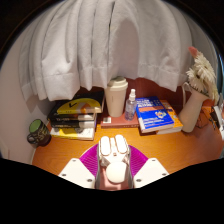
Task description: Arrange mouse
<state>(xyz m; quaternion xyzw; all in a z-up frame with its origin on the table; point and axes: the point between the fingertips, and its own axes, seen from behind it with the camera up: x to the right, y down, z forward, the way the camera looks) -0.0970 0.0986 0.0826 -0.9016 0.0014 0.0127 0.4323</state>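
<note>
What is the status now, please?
Hand-held gripper shut on white mouse, both fingers pressing its sides. Mouse over wooden desk. Books and bottle beyond, nothing in the way.

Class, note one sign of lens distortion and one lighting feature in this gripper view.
Gripper view: fisheye bends the desk edge and curtain into curves; the curtain is brightest, the mouse between the fingers is evenly lit, without glare.

Warm dim light, fisheye bending at edges
</note>
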